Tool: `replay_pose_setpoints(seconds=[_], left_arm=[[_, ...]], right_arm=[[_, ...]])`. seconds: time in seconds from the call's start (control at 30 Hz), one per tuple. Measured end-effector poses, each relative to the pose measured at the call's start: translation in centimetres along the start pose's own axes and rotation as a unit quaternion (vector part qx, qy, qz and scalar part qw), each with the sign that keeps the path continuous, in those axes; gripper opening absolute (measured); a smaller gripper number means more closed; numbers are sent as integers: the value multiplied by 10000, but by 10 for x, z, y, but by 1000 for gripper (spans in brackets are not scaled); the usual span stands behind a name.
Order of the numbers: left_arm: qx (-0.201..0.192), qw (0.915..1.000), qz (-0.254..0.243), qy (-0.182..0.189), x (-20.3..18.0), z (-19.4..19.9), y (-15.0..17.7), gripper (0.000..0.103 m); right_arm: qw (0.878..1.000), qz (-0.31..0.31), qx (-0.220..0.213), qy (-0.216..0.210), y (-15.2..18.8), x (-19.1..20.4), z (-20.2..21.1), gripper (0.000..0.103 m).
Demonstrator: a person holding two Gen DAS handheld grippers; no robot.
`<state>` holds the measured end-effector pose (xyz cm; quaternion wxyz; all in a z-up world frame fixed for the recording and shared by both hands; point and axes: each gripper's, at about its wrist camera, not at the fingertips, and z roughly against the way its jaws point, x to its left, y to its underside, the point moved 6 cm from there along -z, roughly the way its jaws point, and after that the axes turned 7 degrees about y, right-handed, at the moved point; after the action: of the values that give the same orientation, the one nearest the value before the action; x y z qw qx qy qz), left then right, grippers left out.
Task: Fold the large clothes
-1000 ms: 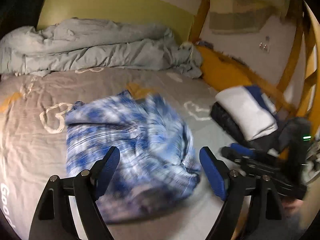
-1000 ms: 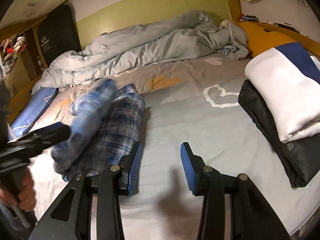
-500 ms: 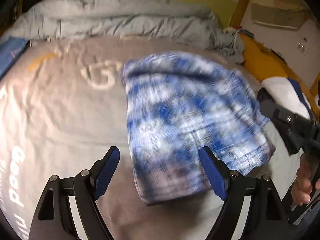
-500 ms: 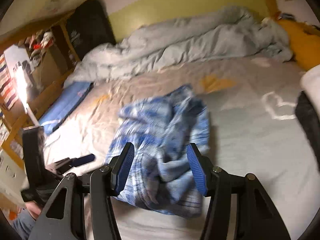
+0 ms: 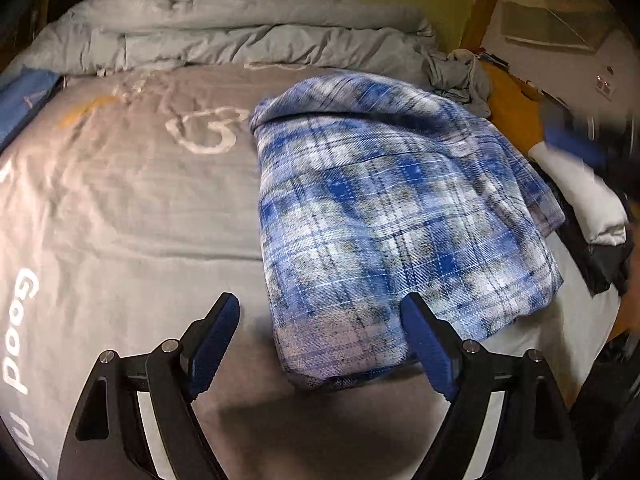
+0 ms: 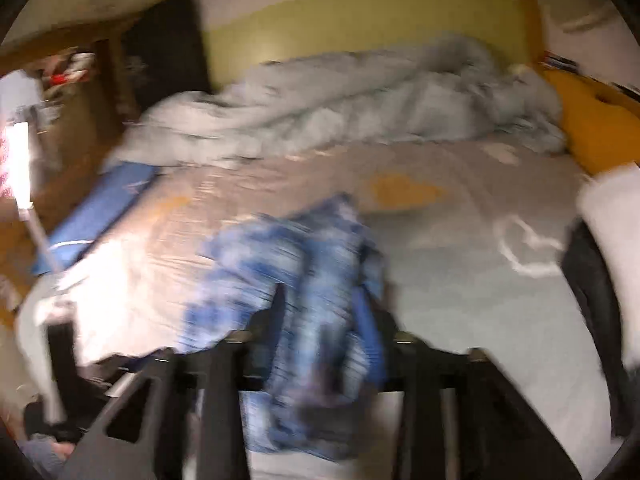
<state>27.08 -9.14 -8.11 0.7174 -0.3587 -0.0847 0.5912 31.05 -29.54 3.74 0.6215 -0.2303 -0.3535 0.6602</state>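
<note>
A blue and white plaid shirt (image 5: 400, 216) lies bunched on the grey bedsheet (image 5: 120, 208). My left gripper (image 5: 324, 344) is open, its blue pads either side of the shirt's near edge, holding nothing. In the blurred right wrist view the same shirt (image 6: 304, 280) sits between the fingers of my right gripper (image 6: 320, 320). Its jaws look narrowed around the fabric, but the blur hides whether they grip it. The right gripper also shows as a dark blur at the right edge of the left wrist view (image 5: 588, 140).
A rumpled grey duvet (image 5: 240, 32) lies along the headboard. A folded white and dark stack (image 5: 588, 208) sits at the bed's right edge beside an orange pillow (image 5: 516, 112). A blue mat (image 6: 96, 216) lies at the left of the bed.
The right gripper has moved onto the plaid shirt and its jaws have narrowed around the fabric. The left gripper has stayed open near the shirt's near edge.
</note>
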Motion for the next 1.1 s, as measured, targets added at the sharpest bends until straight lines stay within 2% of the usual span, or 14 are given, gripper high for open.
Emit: replay_pose_setpoints(seconds=[0.13, 0.3, 0.33, 0.37, 0.4, 0.47, 0.57, 0.63, 0.73, 0.8, 0.87, 0.97, 1.07, 1.1], left_arm=[[-96, 9999, -84, 3, -2, 6, -2, 85], [-114, 9999, 27, 124, 5, 4, -3, 85], [-110, 9998, 41, 147, 6, 3, -3, 85], [-112, 9998, 52, 170, 7, 2, -3, 85], [-111, 9998, 55, 184, 8, 2, -4, 85], [-114, 9997, 56, 208, 7, 1, -5, 85], [-129, 9995, 37, 294, 5, 0, -6, 85], [-45, 9998, 13, 188, 4, -3, -5, 85], [56, 9999, 47, 136, 6, -9, -3, 85], [83, 9997, 119, 179, 7, -8, -1, 85], [80, 9998, 106, 172, 7, -6, -1, 85], [43, 9999, 20, 106, 5, -4, -2, 85], [-36, 9999, 36, 101, 4, 1, -4, 85], [-48, 9999, 46, 117, 4, 3, -6, 85]], right_arm=[[9982, 585, 73, -118, -23, 37, -19, 53], [9914, 752, 1055, -184, -22, 48, -94, 54], [9902, 790, 1152, -20, -19, 49, -103, 51], [9893, 851, 1182, 124, -17, 47, -111, 42], [9901, 858, 1104, 150, -17, 45, -113, 5], [9952, 600, 740, 209, -25, 36, -102, 4], [9990, 350, -232, 158, -44, 32, -57, 3], [9980, 443, -299, 351, -44, 29, -52, 4], [9944, 357, 553, 822, -21, 9, -95, 5], [9927, -45, 984, 699, -3, -8, -113, 6], [9939, -238, 892, 605, 2, -16, -108, 9], [9950, -108, 712, 687, 3, -18, -90, 18], [9960, -25, 509, 732, 4, -21, -65, 35], [9968, -14, 426, 677, 7, -21, -55, 49]])
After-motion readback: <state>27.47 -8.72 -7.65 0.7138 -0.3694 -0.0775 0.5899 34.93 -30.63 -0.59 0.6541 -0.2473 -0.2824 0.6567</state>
